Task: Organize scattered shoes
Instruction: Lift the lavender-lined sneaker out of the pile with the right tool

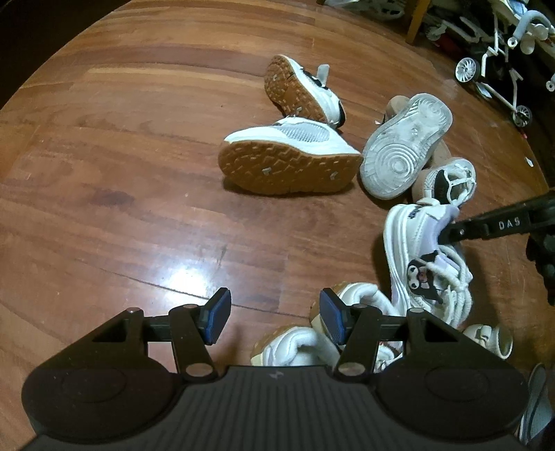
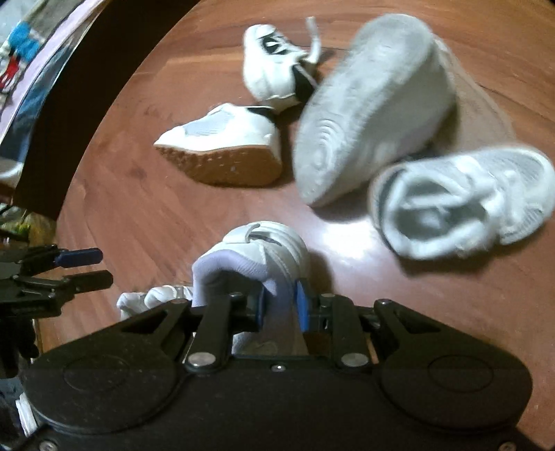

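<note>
Right gripper (image 2: 279, 305) is clamped on the lilac collar of a white sneaker (image 2: 263, 249), pads nearly together with the fabric pinched between them; in the left wrist view the same sneaker (image 1: 416, 249) has a cartoon patch on its side, heel end at the gripper and far, toe end nearer, long axis roughly near-far, laces trailing on the right. Left gripper (image 1: 274, 315) is wide open and holds nothing, blue pads apart above the wood floor (image 1: 121, 173). Open room: the whole left and near-left of the floor is bare boards; the clutter sits right of centre. Far centre, a tan-soled sneaker (image 1: 291, 156) lies on its side, sole facing the camera, long axis left-right; a second tan-soled sneaker (image 1: 305, 90) is just behind it, tipped up, sole facing left. Right of those, a clear-soled sneaker (image 1: 406, 145) leans sole-up on a brown-sided sneaker (image 1: 447, 180), touching it. More white shoes (image 1: 295, 347) crowd under and just right of the left gripper's right finger. Far right edge holds a white stroller (image 1: 496, 66) and a wooden leg (image 1: 416, 20). In the right wrist view a dark furniture edge (image 2: 69, 111) bounds the floor on the left.
</note>
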Motion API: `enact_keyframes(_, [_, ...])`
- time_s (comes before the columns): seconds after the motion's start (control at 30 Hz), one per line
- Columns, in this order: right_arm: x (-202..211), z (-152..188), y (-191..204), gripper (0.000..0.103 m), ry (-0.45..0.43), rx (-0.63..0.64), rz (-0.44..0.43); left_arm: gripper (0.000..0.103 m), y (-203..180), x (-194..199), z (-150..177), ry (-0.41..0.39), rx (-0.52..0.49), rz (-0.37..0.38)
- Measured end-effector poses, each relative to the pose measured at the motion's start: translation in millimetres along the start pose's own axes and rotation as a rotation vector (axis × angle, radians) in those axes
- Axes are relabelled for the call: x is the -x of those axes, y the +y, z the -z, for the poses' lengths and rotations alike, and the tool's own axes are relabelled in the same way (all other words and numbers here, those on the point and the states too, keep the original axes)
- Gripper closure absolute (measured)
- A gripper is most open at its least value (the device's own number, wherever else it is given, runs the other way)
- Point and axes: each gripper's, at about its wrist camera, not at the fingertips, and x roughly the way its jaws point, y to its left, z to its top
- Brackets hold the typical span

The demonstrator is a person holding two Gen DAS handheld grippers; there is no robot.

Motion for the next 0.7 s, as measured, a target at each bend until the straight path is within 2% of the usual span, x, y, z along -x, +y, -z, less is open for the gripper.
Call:
enact_keyframes(0.07, [-6, -5, 9, 0.084, 0.028, 0.100, 0.028, 0.048, 2, -1, 1, 0.004, 0.009, 0.001])
enact_keyframes(0.27, [-18, -21, 7, 0.084, 0.112, 0.195, 0.012, 0.048, -2, 0, 2, 0.003, -0.001, 0.011])
enact_keyframes(0.43, [-22, -29, 1, 0.084, 0.217, 0.235, -0.033, 0.048, -2, -1, 1, 0.002, 0.001, 0.010])
enact_keyframes(0.6, [-33, -19, 2, 0.084, 0.245, 0.206, -0.030, 0.048, -4, -3, -1, 0.004, -0.002, 0.012])
enact_keyframes(0.7, [-38, -11, 3, 0.084, 0.223, 0.157, -0.022, 0.048, -4, -5, 0, 0.010, -0.004, 0.010])
